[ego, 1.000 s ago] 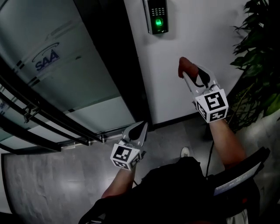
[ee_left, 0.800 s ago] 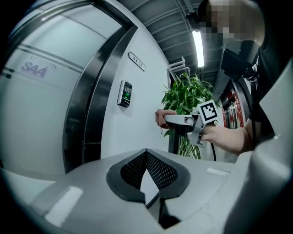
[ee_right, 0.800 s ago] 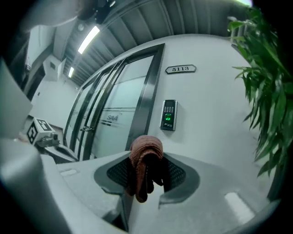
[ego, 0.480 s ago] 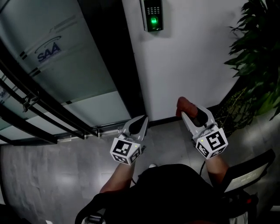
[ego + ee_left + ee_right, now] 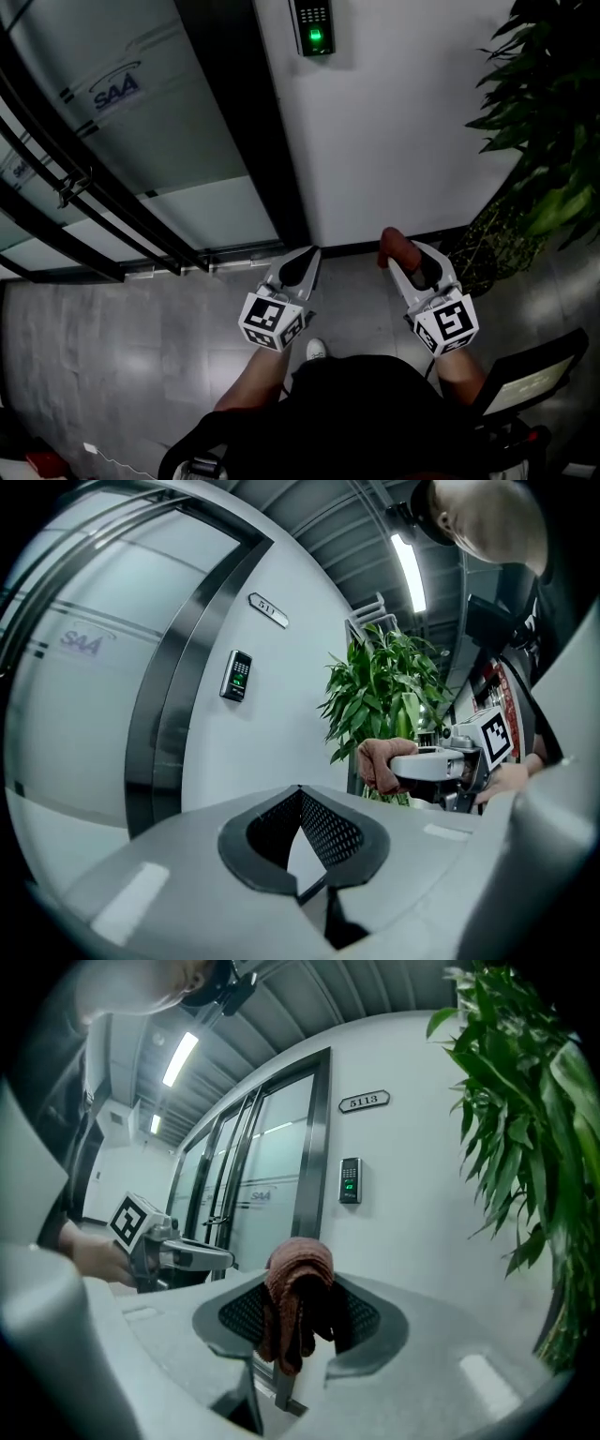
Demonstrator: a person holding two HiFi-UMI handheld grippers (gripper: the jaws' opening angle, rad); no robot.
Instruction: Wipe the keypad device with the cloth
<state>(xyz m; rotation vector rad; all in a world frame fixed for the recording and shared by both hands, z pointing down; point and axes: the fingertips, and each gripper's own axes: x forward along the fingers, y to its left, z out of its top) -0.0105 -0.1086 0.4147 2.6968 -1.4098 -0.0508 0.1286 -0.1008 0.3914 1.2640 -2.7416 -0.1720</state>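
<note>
The keypad device [image 5: 312, 28] hangs high on the white wall with a green light lit; it shows small in the left gripper view [image 5: 236, 675] and the right gripper view [image 5: 350, 1180]. A reddish-brown cloth [image 5: 394, 247] is pinched in my right gripper [image 5: 400, 255], held low at waist height, well below and away from the keypad. In the right gripper view the cloth [image 5: 295, 1288] drapes over the jaws of that gripper [image 5: 298, 1309]. My left gripper [image 5: 304, 260] is level beside it, shut and empty [image 5: 300, 794]. The left gripper view also catches the cloth [image 5: 377, 763].
A glass door [image 5: 141, 141] with a dark frame and black bars fills the left. A leafy potted plant [image 5: 548, 141] stands at the right by the wall. A room number sign [image 5: 364, 1102] is above the keypad. Grey floor [image 5: 112, 347] lies below.
My right gripper with the cloth has come down from high on the wall below the keypad to waist height beside the left gripper. The left gripper has barely moved.
</note>
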